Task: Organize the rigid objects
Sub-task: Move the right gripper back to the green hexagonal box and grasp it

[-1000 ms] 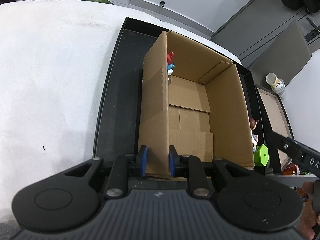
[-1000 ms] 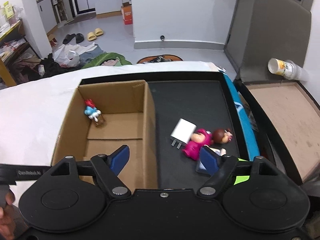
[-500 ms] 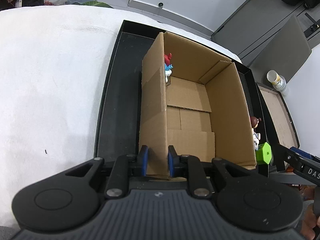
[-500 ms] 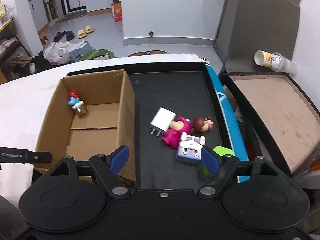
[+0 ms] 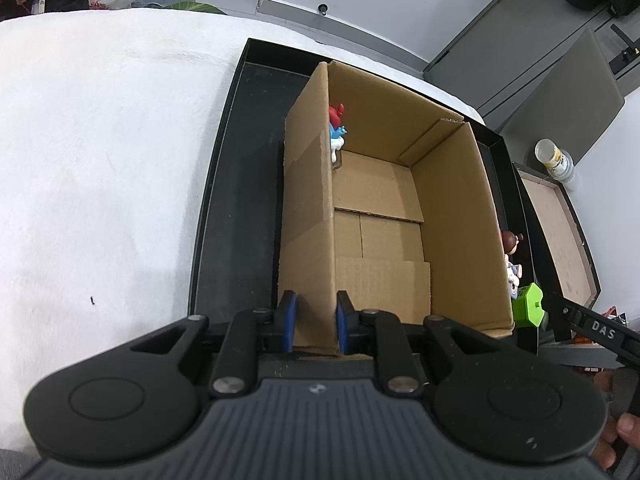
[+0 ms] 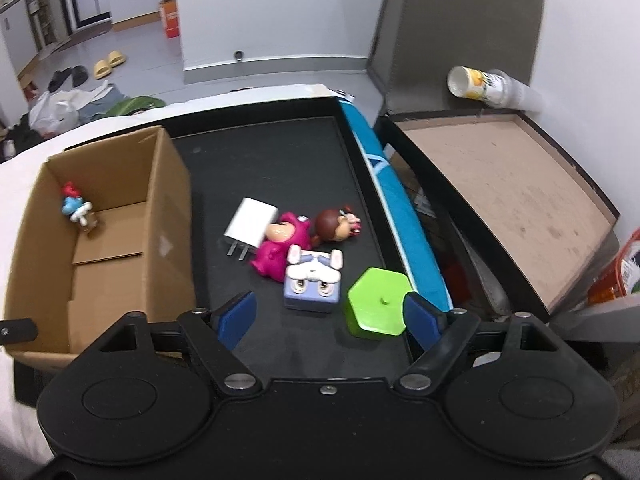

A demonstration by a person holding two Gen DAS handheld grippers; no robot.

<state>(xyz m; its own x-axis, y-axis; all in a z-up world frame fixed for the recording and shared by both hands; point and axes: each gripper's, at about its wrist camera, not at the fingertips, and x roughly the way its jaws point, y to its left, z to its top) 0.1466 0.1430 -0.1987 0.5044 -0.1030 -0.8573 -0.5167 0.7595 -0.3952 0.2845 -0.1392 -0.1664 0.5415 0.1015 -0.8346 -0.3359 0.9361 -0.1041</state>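
My left gripper (image 5: 314,326) is shut on the near left wall of the open cardboard box (image 5: 452,216), which stands in a black tray (image 5: 236,200). A small blue and red figurine (image 5: 337,128) lies in the box's far corner, also visible from the right wrist as the figurine (image 6: 76,208). My right gripper (image 6: 330,316) hovers over the tray (image 6: 280,152) right of the box (image 6: 168,236), its jaws opening with nothing between them. Just ahead lie a green hexagonal block (image 6: 378,306), a lilac toy (image 6: 314,282), a pink figure (image 6: 282,250), a brown-haired doll head (image 6: 336,230) and a white charger (image 6: 250,226).
A blue strip (image 6: 394,208) lines the tray's right rim. Beyond it sits a second brown-bottomed tray (image 6: 500,184) with a paper cup (image 6: 480,82) at its back. White cloth (image 5: 100,160) covers the table left of the tray. A hand (image 5: 616,436) shows at the left view's lower right.
My right gripper has swung right and lower, from over the box to over the toys, and its jaws have widened. The left gripper has kept its hold on the box wall.
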